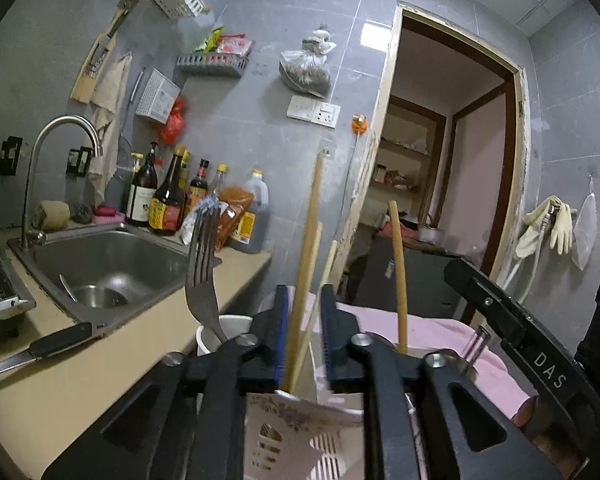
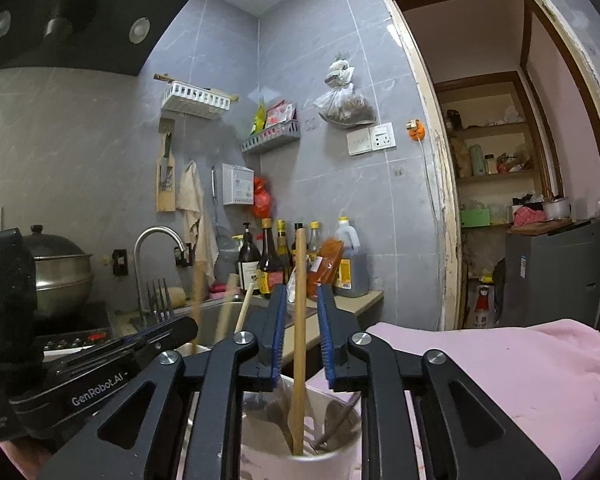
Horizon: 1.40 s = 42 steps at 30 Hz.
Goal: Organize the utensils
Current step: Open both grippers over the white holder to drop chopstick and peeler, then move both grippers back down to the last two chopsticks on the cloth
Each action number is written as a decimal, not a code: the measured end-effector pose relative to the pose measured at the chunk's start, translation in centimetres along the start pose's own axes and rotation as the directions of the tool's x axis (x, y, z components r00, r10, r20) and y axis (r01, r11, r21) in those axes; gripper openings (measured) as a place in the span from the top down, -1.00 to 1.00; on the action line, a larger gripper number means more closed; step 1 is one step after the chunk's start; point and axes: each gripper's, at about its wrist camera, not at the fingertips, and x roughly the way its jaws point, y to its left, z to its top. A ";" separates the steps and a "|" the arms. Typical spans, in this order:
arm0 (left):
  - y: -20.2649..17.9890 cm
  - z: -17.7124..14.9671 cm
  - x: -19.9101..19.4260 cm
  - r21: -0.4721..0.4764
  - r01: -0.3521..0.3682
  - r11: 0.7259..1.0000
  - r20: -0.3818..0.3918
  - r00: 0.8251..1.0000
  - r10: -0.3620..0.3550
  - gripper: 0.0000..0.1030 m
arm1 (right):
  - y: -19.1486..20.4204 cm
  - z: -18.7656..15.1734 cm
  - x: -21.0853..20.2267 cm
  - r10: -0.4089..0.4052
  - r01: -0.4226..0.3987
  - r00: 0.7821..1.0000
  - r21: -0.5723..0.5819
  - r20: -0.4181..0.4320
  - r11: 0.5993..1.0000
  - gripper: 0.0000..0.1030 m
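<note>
My left gripper stands open around a pair of wooden chopsticks, which rise from a patterned slotted holder below the fingers; a small gap shows beside them. Left of it, a steel fork stands tines-up in a white cup. My right gripper is open around a wooden handle standing in a white cup with dark utensils inside; the blue pads do not touch it. That handle and the right gripper's body also show in the left wrist view.
A pink cloth lies to the right. A steel sink with a tap, a black-handled knife on the beige counter and sauce bottles are on the left. A steel pot sits on a cooktop. A doorway opens right.
</note>
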 end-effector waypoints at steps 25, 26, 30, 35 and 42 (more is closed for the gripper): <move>-9.5 1.7 -3.7 0.146 0.061 0.987 0.004 0.998 -0.062 -0.91 | -7.1 3.7 -14.2 -0.281 0.287 0.955 -0.055 0.094 0.956 -1.00; -10.0 1.4 -3.7 0.153 0.075 0.985 -0.007 0.997 -0.075 -0.92 | -7.4 3.6 -14.8 -0.295 0.300 0.951 -0.057 0.087 0.952 -1.00; -12.2 0.2 -3.2 0.172 0.144 0.975 -0.076 0.988 -0.133 -0.94 | -9.2 3.0 -17.1 -0.354 0.355 0.935 -0.061 0.027 0.933 -1.00; -14.0 -2.0 -1.9 0.172 0.216 0.961 -0.222 0.959 -0.176 -0.94 | -11.0 1.6 -18.8 -0.411 0.406 0.908 -0.072 -0.082 0.911 -1.00; -15.2 -4.9 -0.8 0.200 0.235 0.951 -0.395 0.908 -0.141 -0.93 | -12.8 -0.7 -19.0 -0.396 0.389 0.877 -0.079 -0.273 0.918 -1.00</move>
